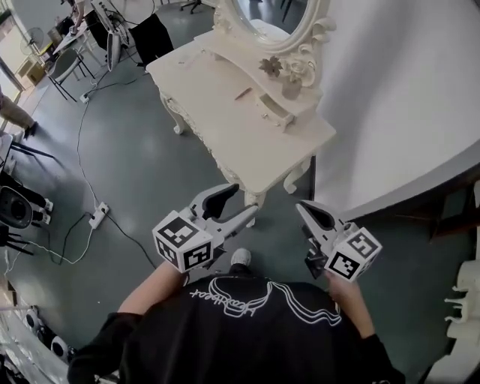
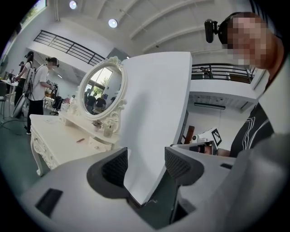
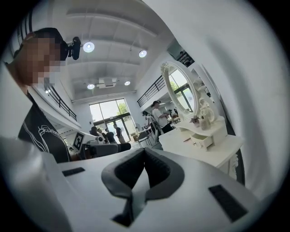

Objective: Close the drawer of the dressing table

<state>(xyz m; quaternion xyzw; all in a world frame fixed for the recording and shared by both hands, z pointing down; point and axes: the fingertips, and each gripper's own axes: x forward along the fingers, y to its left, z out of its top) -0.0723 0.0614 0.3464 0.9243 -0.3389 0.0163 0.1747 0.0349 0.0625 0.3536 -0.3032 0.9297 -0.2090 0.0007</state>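
Observation:
The cream dressing table (image 1: 225,127) stands ahead against the white wall, carrying an oval mirror (image 1: 270,19). A small drawer (image 1: 276,114) in its raised shelf juts out, open; it also shows in the left gripper view as the drawer (image 2: 96,144) and in the right gripper view as the drawer (image 3: 202,139). My left gripper (image 1: 238,202) hovers short of the table's near corner, jaws wide open and empty (image 2: 146,165). My right gripper (image 1: 307,214) hangs beside that corner, shut with nothing in it (image 3: 144,148). Both are well away from the drawer.
A curved white wall (image 1: 397,97) runs along the table's right side. A power strip (image 1: 97,216) with cables lies on the grey floor at the left. Chairs (image 1: 64,67) and people stand at the far left. A vase (image 1: 289,84) sits on the shelf.

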